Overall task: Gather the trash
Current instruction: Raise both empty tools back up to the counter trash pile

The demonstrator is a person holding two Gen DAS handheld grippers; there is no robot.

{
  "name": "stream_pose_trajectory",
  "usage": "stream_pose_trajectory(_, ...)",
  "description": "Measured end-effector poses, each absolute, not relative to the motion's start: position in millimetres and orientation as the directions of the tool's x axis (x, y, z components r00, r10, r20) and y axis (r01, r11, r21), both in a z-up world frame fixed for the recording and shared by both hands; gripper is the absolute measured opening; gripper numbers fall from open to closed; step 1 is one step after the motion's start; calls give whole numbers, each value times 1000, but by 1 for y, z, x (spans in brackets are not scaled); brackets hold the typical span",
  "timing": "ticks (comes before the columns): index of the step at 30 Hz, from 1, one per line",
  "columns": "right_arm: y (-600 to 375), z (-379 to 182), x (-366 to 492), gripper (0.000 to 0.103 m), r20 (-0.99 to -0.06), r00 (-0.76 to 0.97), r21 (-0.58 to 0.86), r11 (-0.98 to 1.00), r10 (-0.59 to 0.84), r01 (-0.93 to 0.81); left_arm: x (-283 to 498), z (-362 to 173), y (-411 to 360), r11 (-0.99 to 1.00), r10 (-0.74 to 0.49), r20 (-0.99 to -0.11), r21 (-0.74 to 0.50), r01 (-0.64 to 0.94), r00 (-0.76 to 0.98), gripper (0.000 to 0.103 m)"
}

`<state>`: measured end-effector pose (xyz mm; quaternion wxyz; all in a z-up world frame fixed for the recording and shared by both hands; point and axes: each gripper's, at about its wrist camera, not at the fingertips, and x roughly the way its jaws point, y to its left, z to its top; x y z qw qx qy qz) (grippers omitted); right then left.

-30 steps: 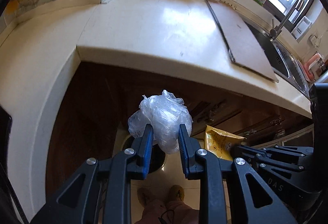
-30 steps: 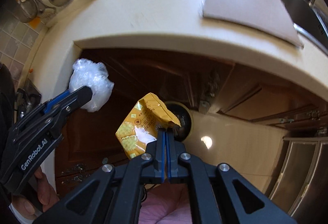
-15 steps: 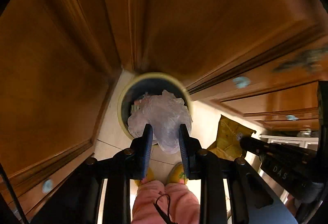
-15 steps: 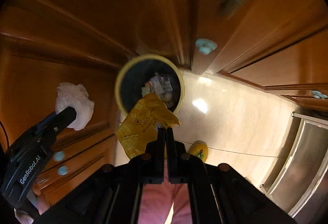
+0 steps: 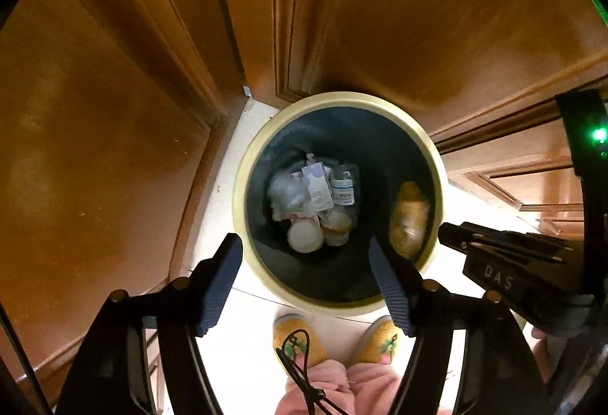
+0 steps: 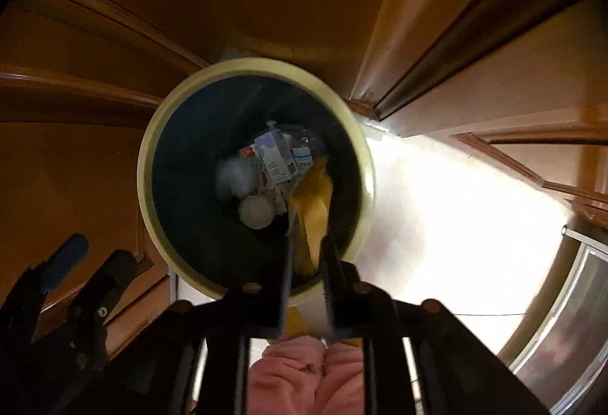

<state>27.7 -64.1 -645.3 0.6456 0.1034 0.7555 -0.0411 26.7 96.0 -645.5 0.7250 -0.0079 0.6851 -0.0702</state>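
A round bin with a cream rim point(image 5: 243, 187) point(image 6: 146, 164) stands on the floor below both grippers, with trash at its bottom. My left gripper point(image 5: 306, 268) is open and empty over the bin's near edge. The clear plastic bag point(image 5: 287, 192) lies among the trash inside. My right gripper point(image 6: 307, 251) has its jaws parted; the yellow snack wrapper point(image 6: 313, 209) hangs blurred between them, over the bin's right side. In the left wrist view the wrapper point(image 5: 408, 217) shows inside the bin by its right wall.
Brown wooden cabinet doors point(image 5: 114, 111) surround the bin on the left and behind. The pale tiled floor point(image 6: 437, 206) opens to the right. My yellow slippers point(image 5: 296, 335) stand just before the bin. A steel appliance edge point(image 6: 570, 301) is at the far right.
Both grippers dropped closer over the bin. The left gripper opened and the plastic bag fell into the bin. The right gripper's jaws parted and the yellow wrapper is slipping down.
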Motion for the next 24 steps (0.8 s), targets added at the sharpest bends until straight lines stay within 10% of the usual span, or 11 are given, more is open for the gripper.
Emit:
stream_pose_trajectory(11, -63, -619, -3, 27, -979, -140, 115, 967, 149, 229, 20, -610, 93, 993, -71, -993, -62, 98, 94, 68)
stream_pose_trajectory(24, -80, -435, -36, 27, -981, -34, 176, 953, 190, 246, 8, -441, 84, 990, -51, -981, -25, 138, 185, 69)
